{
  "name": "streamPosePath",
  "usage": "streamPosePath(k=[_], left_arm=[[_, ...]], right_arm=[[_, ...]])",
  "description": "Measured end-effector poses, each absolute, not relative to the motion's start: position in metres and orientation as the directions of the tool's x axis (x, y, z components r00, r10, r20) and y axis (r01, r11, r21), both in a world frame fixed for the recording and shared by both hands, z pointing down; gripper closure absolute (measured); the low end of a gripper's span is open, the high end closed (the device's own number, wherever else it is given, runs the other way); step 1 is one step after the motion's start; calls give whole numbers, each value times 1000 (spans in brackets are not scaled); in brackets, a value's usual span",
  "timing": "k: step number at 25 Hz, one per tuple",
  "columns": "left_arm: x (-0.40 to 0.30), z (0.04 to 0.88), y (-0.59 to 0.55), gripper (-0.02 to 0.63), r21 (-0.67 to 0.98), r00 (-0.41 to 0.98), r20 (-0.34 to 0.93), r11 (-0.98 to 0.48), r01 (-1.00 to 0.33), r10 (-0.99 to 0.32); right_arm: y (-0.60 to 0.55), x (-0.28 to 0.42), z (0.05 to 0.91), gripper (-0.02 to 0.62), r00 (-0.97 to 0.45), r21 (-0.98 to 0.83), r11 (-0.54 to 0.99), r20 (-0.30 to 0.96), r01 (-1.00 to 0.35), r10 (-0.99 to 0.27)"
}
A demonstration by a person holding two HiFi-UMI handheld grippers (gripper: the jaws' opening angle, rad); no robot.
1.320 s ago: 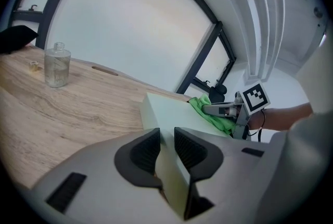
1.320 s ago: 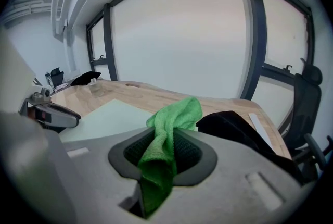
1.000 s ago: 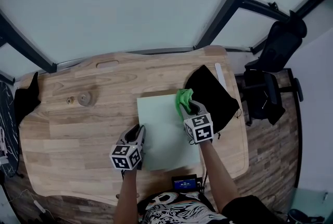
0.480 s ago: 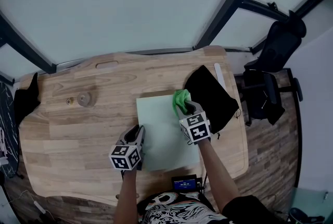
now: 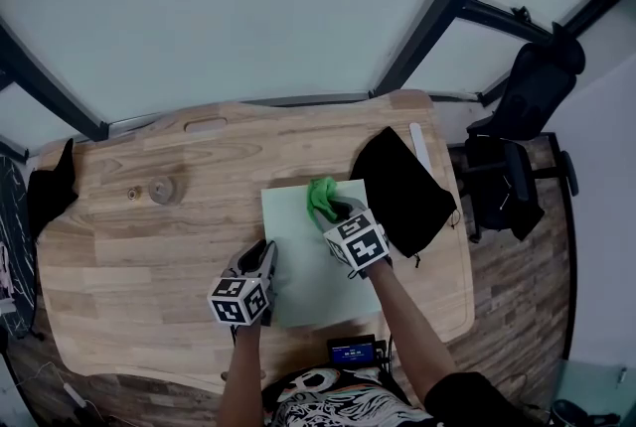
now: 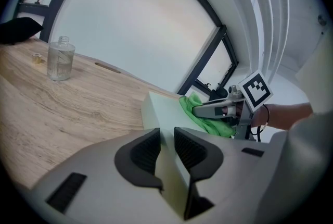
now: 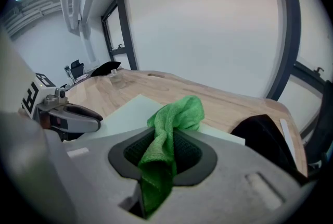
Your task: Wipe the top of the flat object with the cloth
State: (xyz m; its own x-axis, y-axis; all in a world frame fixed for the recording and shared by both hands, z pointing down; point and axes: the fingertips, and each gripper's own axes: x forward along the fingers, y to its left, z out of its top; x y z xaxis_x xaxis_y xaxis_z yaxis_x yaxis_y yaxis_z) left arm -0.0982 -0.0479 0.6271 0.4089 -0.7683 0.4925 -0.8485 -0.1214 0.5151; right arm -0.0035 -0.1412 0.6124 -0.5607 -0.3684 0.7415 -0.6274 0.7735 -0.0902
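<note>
Now the right gripper (image 5: 335, 213) has its jaws clamped on the green cloth (image 5: 320, 198) atop the pale board (image 5: 310, 281) — left gripper (image 5: 264, 254) jaws pinch the board's left edge on the desk (image 5: 139, 246).

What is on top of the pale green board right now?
The green cloth, clamped in the right gripper, lies near the far edge of the board. The surface beneath it is hidden.

Board (image 5: 303, 266) on table (image 5: 129, 246); cloth (image 5: 321, 199) on board's far edge; bag (image 5: 402, 187) right; bottle (image 5: 161, 189) far left.
</note>
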Motion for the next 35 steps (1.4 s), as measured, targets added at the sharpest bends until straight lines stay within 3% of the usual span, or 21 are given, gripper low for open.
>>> streamPosePath(k=[8, 14, 35], left_arm=[[-101, 628, -49, 522, 532, 399, 483, -100, -840, -780], [-100, 628, -49, 522, 531, 414, 487, -116, -839, -769], [-100, 629, -48, 520, 499, 386, 488, -113, -859, -783]], right_arm=[[-129, -38, 613, 506, -642, -210, 836, 740, -506, -203], [-122, -48, 614, 506, -655, -249, 847, 741, -470, -146], [-94, -56, 615, 506, -665, -253, 881, 742, -399, -87]])
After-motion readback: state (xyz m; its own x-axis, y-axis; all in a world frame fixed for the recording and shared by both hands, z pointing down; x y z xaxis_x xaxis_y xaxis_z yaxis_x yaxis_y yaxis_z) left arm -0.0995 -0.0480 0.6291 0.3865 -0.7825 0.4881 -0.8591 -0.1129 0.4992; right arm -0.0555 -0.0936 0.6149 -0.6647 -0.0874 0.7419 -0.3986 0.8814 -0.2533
